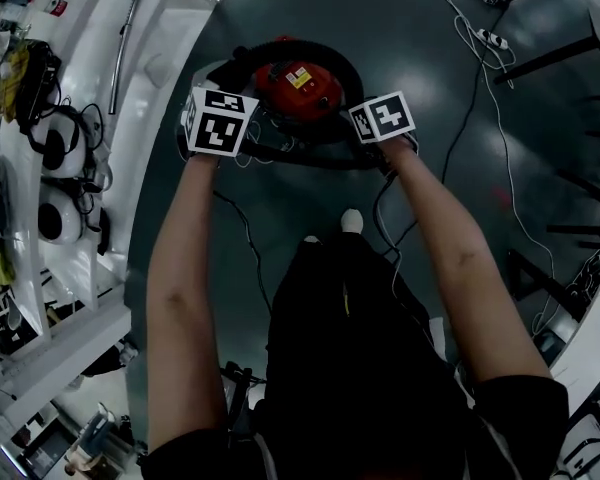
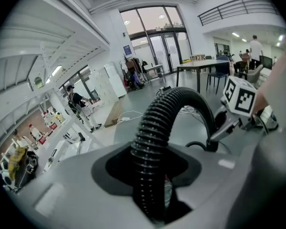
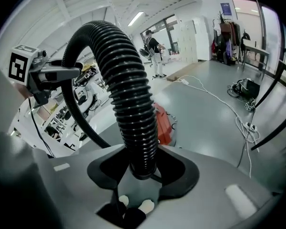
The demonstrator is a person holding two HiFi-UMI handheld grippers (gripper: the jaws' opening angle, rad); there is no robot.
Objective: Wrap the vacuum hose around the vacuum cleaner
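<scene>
Here hose (image 3: 128,94) arches crosswise, left tool (image 2: 152,194) to right tool (image 3: 136,175).

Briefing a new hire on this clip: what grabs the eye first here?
The red vacuum cleaner stands out on the dark floor, straight ahead between the person's outstretched arms. A thick black ribbed hose arches up large in both gripper views. It is clamped in the left gripper and in the right gripper, one on each side of the cleaner.
</scene>
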